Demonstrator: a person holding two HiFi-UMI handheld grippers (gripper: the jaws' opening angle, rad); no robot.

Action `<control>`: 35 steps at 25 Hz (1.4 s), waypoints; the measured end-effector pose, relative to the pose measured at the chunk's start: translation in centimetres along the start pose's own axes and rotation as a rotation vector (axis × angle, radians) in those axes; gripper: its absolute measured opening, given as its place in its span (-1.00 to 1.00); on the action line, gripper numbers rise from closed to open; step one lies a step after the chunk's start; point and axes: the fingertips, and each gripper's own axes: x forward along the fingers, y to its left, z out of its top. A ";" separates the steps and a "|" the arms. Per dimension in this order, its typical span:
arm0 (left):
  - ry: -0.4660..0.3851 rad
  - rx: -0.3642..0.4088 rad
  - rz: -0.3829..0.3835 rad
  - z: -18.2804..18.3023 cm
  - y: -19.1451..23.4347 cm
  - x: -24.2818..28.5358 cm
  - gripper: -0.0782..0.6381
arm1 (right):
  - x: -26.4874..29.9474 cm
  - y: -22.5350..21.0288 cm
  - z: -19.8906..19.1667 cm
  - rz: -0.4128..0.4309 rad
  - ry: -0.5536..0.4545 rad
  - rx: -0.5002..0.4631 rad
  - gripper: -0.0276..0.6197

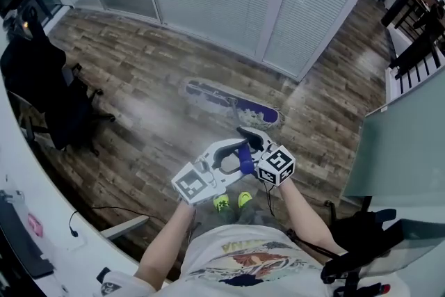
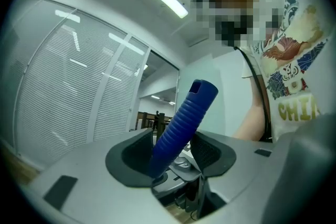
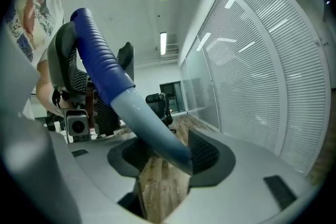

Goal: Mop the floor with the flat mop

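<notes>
mid-stroke, the flat mop handle (image 2: 184, 118) is ringed, unclenched, by left claw (image 2: 173, 155) and right claw (image 3: 166, 157); firmer clenching seems needed next

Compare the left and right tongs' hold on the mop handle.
The left tongs straddle the ribbed dark-blue grip near its top end; the right tongs straddle the smooth pale shaft below it. The grip leans on the left tongs' picture-left pad; the shaft lies on the right tongs' picture-right pad. Both stand open, with a gap on one side.
</notes>
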 end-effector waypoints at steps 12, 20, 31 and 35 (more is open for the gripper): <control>0.087 0.032 0.035 -2.5 -15.6 -0.2 -0.23 | -11.0 10.0 -5.4 0.106 0.038 0.017 -0.28; 0.102 0.051 0.054 -5.8 -23.5 1.2 -0.23 | -17.3 13.4 -9.5 0.148 0.059 -0.024 -0.28; 0.041 0.027 0.045 -6.6 -21.3 1.2 -0.20 | -15.8 11.9 -9.9 0.175 0.055 -0.029 -0.26; 0.011 0.019 0.031 -5.8 -18.9 1.0 -0.17 | -14.0 10.8 -9.0 0.193 0.051 -0.020 -0.23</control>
